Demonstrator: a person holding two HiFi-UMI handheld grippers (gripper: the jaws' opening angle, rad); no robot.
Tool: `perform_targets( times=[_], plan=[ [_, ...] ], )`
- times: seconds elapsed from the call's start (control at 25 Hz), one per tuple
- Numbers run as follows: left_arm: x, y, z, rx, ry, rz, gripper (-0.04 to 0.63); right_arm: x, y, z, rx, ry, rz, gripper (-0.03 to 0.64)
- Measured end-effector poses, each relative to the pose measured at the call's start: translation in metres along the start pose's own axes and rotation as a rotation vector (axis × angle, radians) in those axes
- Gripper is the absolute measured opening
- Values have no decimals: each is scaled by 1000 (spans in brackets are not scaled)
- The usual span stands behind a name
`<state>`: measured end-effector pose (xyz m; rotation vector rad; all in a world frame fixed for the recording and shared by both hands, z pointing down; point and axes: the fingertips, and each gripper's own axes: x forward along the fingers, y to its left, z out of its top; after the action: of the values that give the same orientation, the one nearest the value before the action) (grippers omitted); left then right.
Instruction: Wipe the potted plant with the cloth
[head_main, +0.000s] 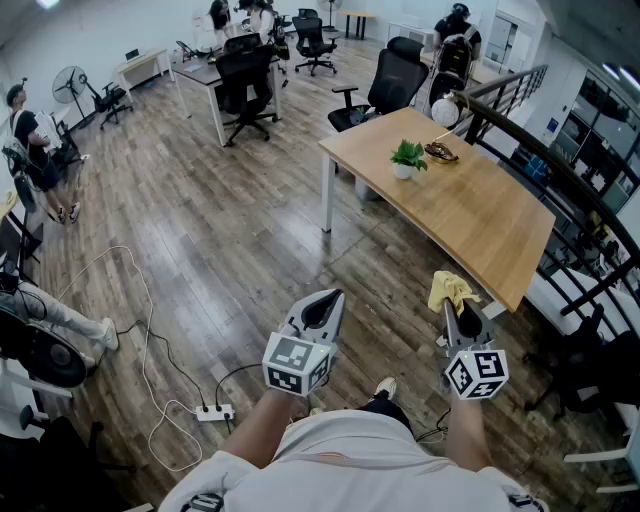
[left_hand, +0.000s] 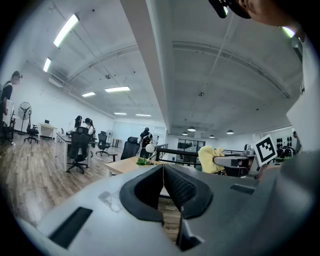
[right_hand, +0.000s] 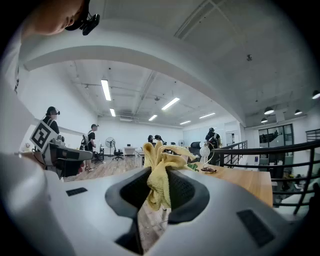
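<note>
Potted plant (head_main: 407, 157) on table (head_main: 490, 225), brown item (head_main: 440, 153) beside; cloth (head_main: 450, 290) in R gripper (head_main: 458, 320).

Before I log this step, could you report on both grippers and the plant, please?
Left gripper shut, empty. Right gripper shut on yellow cloth. Potted plant on wooden table, out of reach, untouched. No obstacle seen between.

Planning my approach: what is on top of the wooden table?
A small potted plant and a dark object beside it. Its leaves cover the mouth of the pot, so its soil cannot be seen.
</note>
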<state>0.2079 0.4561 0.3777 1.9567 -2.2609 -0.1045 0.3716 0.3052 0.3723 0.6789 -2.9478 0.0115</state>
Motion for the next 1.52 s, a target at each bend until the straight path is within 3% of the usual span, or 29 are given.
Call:
perform_targets(
  times=[1.12, 1.52],
  plan=[
    [-7, 5, 5, 6, -22, -2, 15, 1, 12, 4, 33, -41, 14, 141],
    [38, 21, 7, -8, -3, 2, 15, 45, -24, 4, 58, -6, -1, 141]
  ],
)
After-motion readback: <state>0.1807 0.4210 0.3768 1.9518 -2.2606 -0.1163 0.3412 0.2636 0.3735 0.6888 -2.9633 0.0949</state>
